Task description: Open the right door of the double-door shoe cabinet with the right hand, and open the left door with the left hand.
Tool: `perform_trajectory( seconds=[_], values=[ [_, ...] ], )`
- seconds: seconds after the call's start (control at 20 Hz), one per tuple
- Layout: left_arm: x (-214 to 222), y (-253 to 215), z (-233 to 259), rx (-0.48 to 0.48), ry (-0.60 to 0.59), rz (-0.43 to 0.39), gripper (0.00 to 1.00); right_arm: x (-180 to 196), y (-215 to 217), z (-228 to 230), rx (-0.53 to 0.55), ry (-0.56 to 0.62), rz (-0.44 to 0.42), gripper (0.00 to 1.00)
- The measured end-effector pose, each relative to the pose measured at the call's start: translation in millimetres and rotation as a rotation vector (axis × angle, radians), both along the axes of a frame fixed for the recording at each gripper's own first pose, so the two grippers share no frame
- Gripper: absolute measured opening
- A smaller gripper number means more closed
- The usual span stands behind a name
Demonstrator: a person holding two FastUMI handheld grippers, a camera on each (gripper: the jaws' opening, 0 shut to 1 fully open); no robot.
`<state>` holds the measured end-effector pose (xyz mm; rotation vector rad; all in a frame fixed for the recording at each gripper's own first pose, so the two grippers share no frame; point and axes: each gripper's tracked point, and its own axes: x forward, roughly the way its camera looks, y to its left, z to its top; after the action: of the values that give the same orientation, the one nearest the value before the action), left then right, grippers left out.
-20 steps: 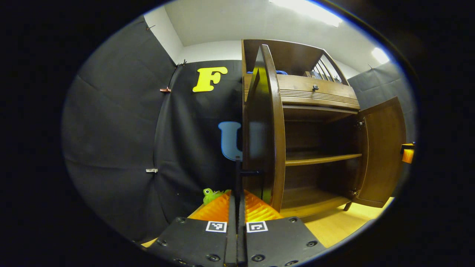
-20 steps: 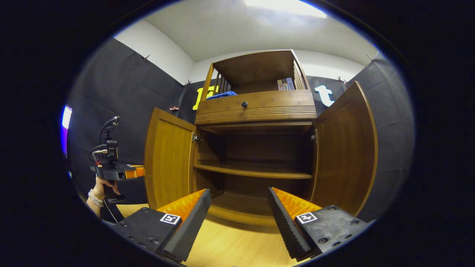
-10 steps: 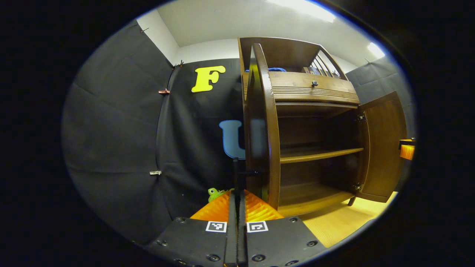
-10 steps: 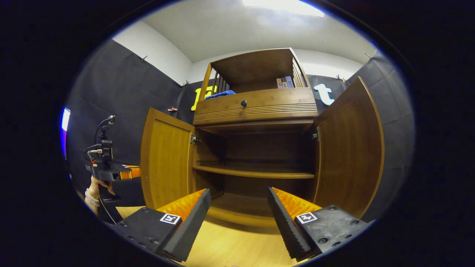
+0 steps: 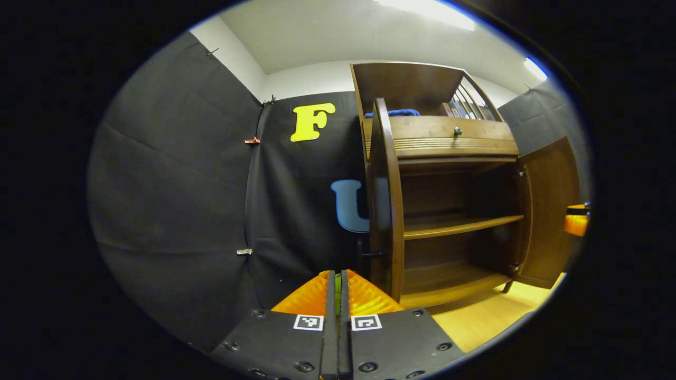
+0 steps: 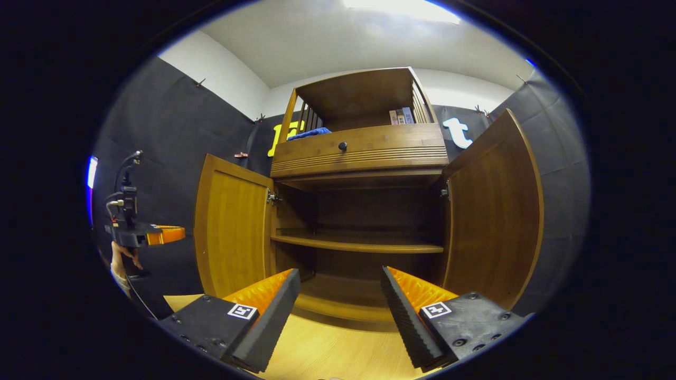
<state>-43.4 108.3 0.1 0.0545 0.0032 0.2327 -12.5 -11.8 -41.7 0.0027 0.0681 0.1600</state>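
The brown wooden double-door shoe cabinet (image 6: 364,158) stands against the booth wall with both doors, left door (image 6: 232,227) and right door (image 6: 494,211), swung wide. Inside are two shelves (image 6: 359,244); no writing is legible. The left gripper (image 5: 338,285) is clenched on nothing, clear of the left door's handle (image 5: 372,255); the right gripper (image 6: 340,301) is released.

Your left tool (image 5: 338,295) points forward and level, with its two fingers (image 5: 330,316) pressed flat one against the other, and nothing is between them. In the right gripper view you see this same tool (image 6: 145,235) far to the side, held up by your hand (image 6: 120,253) from below. Your right tool (image 6: 340,301) also points forward, with its two fingers (image 6: 269,311) spread wide apart, and nothing is between them.
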Motion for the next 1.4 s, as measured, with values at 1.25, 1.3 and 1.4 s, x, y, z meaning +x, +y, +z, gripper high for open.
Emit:
perform_trajectory(
  seconds=[1.25, 1.3, 1.4],
  values=[
    [58, -206, 19, -0.041, -0.011, -0.352, 0.98, -13, -15, 29, -0.045, -0.025, -0.115, 0.96],
    [60, -207, 19, -0.041, -0.009, -0.351, 0.99, -13, -16, 30, -0.047, -0.029, -0.118, 0.98],
    [62, -211, 17, -0.047, -0.001, -0.356, 0.98, -14, -18, 32, -0.049, -0.036, -0.12, 0.98]
  ],
)
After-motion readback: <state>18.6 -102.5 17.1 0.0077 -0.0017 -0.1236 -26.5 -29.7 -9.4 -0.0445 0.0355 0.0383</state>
